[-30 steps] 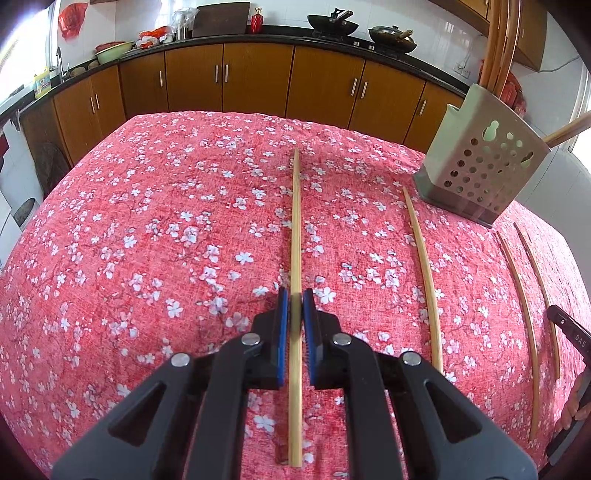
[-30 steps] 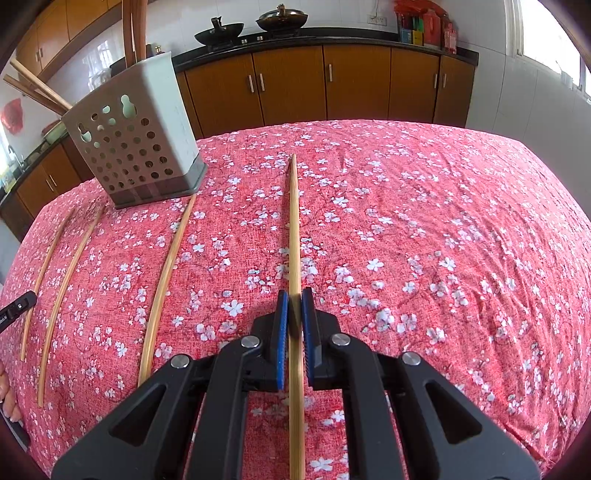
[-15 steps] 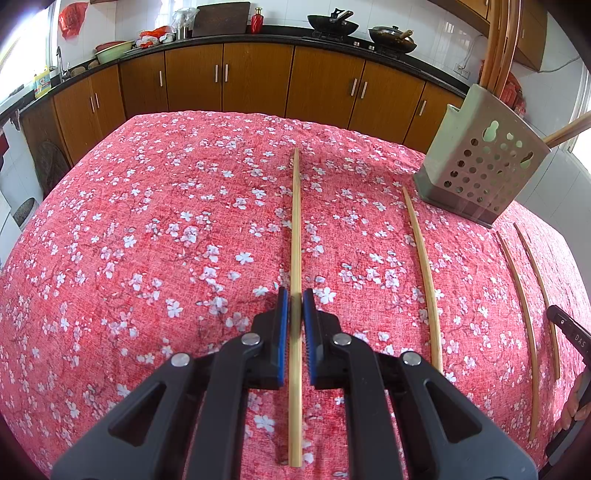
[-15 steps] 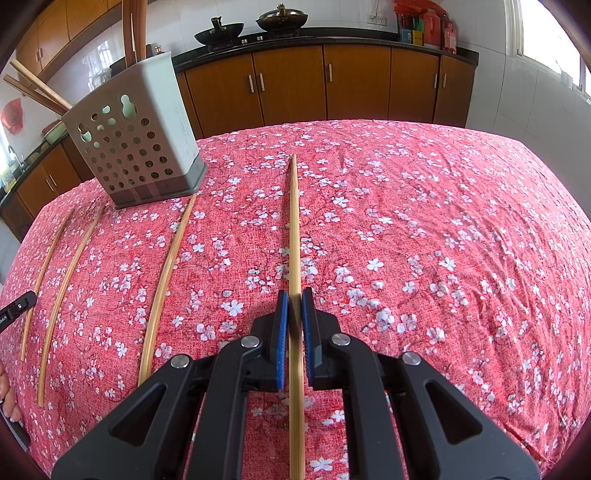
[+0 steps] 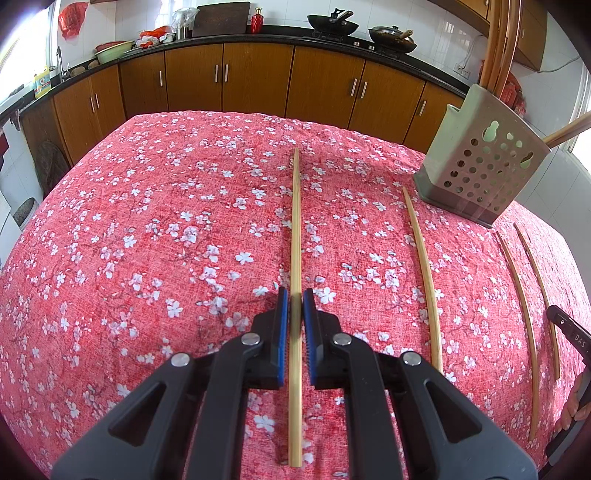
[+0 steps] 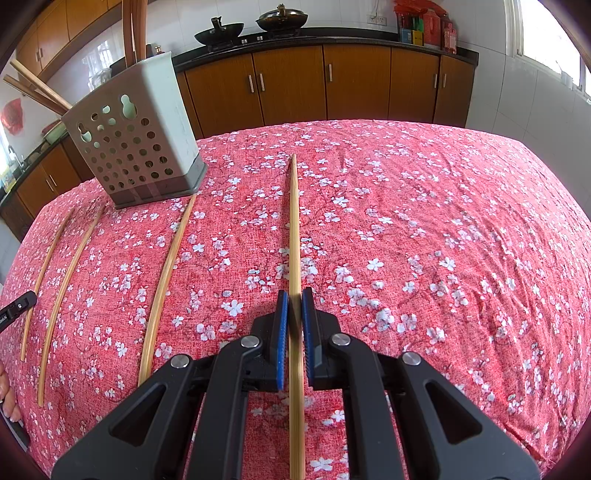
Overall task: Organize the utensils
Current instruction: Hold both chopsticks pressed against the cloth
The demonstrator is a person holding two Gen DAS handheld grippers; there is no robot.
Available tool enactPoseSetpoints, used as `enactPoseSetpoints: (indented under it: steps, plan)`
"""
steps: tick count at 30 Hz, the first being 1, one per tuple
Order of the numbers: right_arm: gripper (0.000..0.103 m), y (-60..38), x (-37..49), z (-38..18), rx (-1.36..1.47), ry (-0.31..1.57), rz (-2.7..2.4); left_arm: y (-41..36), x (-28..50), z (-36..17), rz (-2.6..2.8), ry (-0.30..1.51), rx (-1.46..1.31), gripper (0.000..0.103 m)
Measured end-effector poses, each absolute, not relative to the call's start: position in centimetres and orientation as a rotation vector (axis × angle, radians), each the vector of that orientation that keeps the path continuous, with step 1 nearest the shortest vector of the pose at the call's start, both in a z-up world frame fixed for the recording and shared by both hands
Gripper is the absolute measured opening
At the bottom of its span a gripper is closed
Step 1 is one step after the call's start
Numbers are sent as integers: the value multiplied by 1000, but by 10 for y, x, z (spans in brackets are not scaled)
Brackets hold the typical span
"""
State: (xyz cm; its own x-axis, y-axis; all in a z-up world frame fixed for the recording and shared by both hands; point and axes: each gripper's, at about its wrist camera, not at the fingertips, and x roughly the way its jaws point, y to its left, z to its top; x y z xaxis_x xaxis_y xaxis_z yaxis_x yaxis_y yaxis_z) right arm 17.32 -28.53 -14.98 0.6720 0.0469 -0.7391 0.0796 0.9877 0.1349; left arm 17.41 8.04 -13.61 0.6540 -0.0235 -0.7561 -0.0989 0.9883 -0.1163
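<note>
Holding one chopstick each, both grippers are squeezed shut on the sticks.

Left gripper [image 5: 295,310]: blue pads pressed on the left chopstick [image 5: 295,229], near its close end. Stick runs straight away from the cam, across the red flower cloth [image 5: 147,240] on the table. Cannot tell if the stick is lifted or lying on the cloth.

Right gripper [image 6: 294,308]: same thing, pads tight on the right chopstick [image 6: 293,229], gripped near the close end, tip pointing toward the cupboards [image 6: 288,85] at the back.

Holder [image 5: 480,170], gray w/ lots of round holes, stands on the cloth, to the right in the left view and to the left in the right view [image 6: 136,147]. A few sticks already poke up out of its top, some lean out the side.

More loose chopsticks lie flat on the cloth. One [image 6: 166,284] sits between the two held sticks, its far tip just beside the holder's base. Two more [image 6: 68,299] lie side by side on the far side of that one, near the table edge.

Woks [image 6: 251,26] sit on the stove at the back. Part of the other gripper and some fingers of the person show at the edge of each view.
</note>
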Motion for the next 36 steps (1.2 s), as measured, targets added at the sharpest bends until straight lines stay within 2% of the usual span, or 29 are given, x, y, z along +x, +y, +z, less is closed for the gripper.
enactPoseSetpoints:
  steps: [19,25,36]
  plan:
    - [9,-286,174,-149,165,834,-18,80,174,-136,43,858,-148,11]
    - [9,-285,164,-148,164,835,-18,66,168,-137,34,868,-46,17]
    - [9,-288,149,-147,166,837,-12,66,156,-138,24,872,-38,17]
